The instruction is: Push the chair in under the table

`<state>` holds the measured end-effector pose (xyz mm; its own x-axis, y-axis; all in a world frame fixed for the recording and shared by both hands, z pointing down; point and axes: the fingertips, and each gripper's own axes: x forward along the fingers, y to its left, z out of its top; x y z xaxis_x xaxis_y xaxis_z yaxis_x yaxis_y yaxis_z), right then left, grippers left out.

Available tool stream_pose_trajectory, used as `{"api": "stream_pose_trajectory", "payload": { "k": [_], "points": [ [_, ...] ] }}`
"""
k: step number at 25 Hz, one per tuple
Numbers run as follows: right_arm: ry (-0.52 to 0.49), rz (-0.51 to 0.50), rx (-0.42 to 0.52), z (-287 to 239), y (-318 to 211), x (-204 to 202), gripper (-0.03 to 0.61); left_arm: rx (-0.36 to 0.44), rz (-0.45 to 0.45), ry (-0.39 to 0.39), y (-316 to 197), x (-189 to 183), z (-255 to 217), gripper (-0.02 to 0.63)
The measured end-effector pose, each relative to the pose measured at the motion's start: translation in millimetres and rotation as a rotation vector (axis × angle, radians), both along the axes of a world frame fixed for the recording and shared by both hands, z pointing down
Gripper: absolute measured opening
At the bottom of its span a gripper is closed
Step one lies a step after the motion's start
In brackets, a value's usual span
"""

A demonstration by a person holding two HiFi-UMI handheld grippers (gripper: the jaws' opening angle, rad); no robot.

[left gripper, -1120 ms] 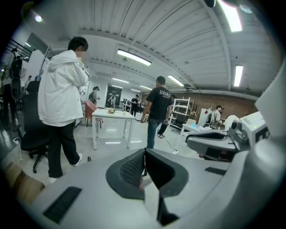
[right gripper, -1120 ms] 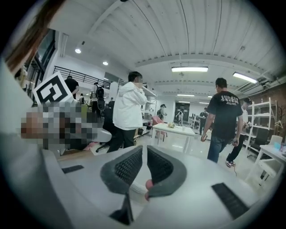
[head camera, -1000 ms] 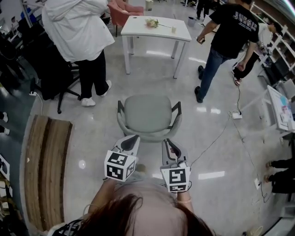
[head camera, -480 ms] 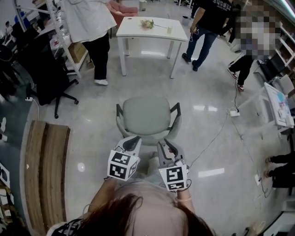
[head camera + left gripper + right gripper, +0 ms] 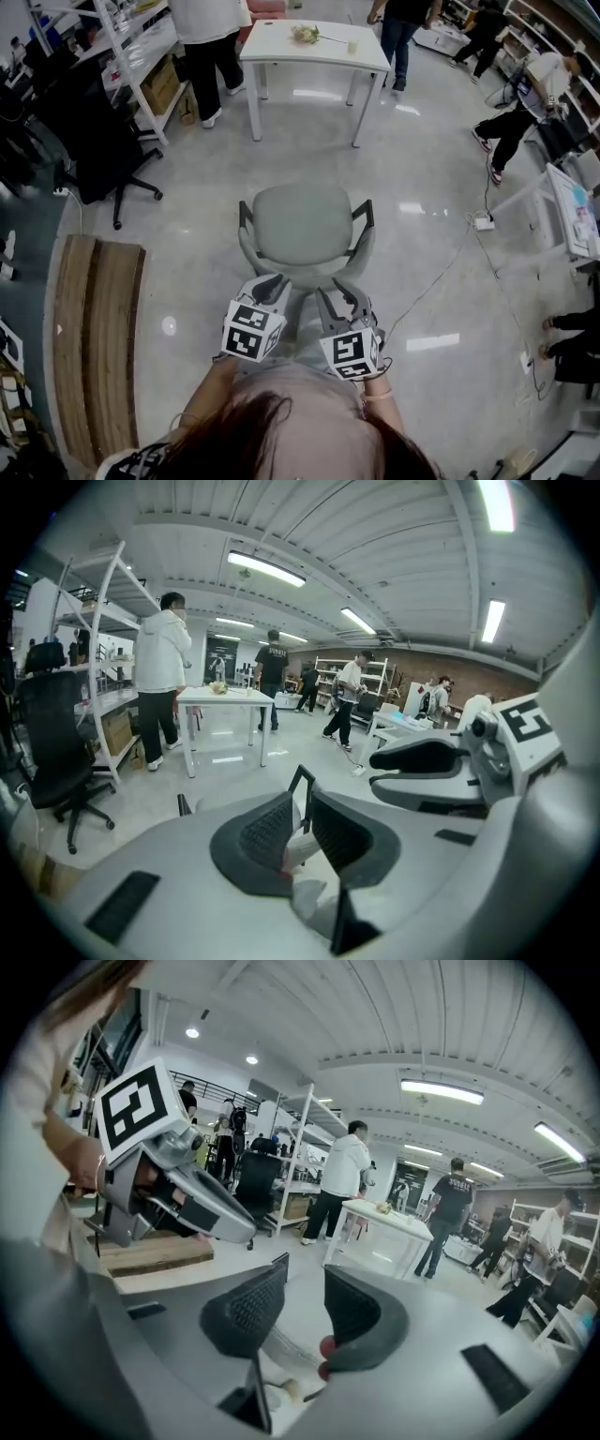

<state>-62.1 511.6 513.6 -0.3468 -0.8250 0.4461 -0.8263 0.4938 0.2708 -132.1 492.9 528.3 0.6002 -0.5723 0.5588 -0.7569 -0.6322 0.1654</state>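
The chair (image 5: 302,230) has a pale grey-green seat and back, with a dark frame and black arms; the table (image 5: 272,49) is white; the floor (image 5: 441,169) is glossy light grey; the wooden platform (image 5: 94,347) is striped brown and tan; the office chair (image 5: 94,141) is black; the power strip (image 5: 484,223) is white.

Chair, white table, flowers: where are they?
chair (image 5: 302,223): head view, the middle of its seat.
white table (image 5: 323,56): head view, a bare part of its top.
flowers (image 5: 306,34): head view, the blooms lying on the table.
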Motion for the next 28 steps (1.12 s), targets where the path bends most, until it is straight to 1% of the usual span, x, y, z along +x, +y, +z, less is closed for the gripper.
{"api": "stream_pose_trajectory", "payload": {
  "k": [7, 11, 14, 17, 23, 28],
  "points": [
    [0.093, -0.071, -0.052, 42, -2, 0, 0.143, -0.061, 0.047, -0.045, 4, 7, 36, 0.107],
    [0.131, -0.100, -0.076, 60, -4, 1, 0.154, -0.075, 0.073, -0.083, 3, 9, 49, 0.140],
    [0.180, -0.131, -0.092, 73, -5, 2, 0.160, -0.071, 0.107, -0.149, 1, 11, 65, 0.164],
    [0.208, -0.155, -0.123, 88, -5, 7, 0.171, -0.059, 0.133, -0.212, -3, 15, 82, 0.175],
    [0.255, -0.200, -0.166, 109, -6, 5, 0.199, -0.083, 0.198, -0.312, 0, 21, 104, 0.202],
    [0.313, -0.218, -0.182, 123, -9, 6, 0.217, -0.060, 0.248, -0.425, -2, 22, 122, 0.222]
  ]
}}
